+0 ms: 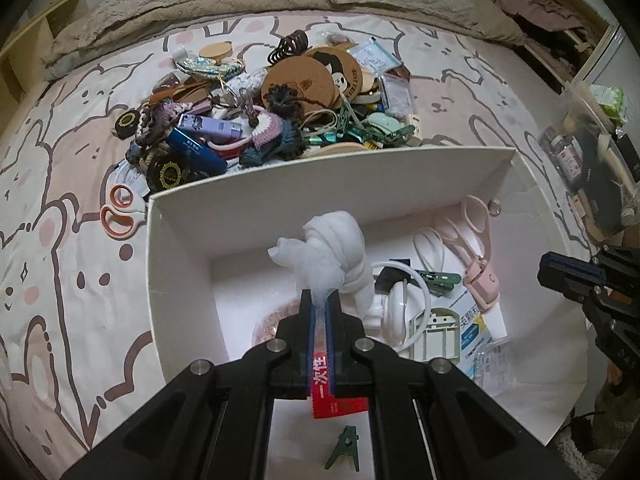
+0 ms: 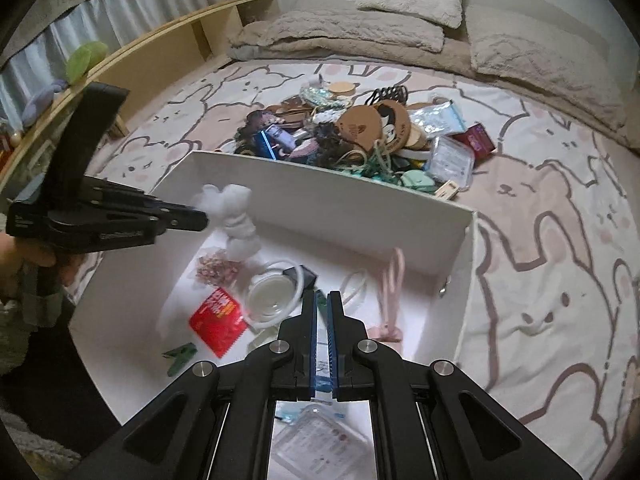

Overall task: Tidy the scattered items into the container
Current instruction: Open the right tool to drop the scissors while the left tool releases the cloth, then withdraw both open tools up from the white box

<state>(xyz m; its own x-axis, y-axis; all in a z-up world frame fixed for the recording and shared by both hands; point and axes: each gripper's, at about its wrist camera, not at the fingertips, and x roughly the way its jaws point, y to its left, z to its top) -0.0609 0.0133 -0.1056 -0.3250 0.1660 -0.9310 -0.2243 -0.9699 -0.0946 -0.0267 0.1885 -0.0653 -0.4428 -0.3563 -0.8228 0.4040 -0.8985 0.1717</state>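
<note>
My left gripper [image 1: 320, 294] is shut on a white gauzy bundle [image 1: 334, 246] and holds it above the open white box [image 1: 224, 204]; it also shows in the right wrist view [image 2: 202, 218] with the bundle [image 2: 236, 220]. My right gripper [image 2: 322, 300] is shut and empty, hovering over the box [image 2: 328, 196]. A pile of scattered items [image 1: 264, 108] lies on the bed beyond the box's far wall, also seen in the right wrist view [image 2: 360, 136]. Inside the box lie a red packet [image 2: 218, 318], a white ring [image 2: 274, 296], pink scissors [image 1: 476, 240] and a green clip [image 1: 343, 454].
Orange-handled scissors [image 1: 120, 216] lie on the bunny-print sheet [image 1: 60, 240] left of the box. A clear bin with bottles [image 1: 584, 160] stands at the right. Pillows and a blanket [image 2: 400, 24] lie at the head of the bed. A wooden shelf [image 2: 180, 44] runs along the left.
</note>
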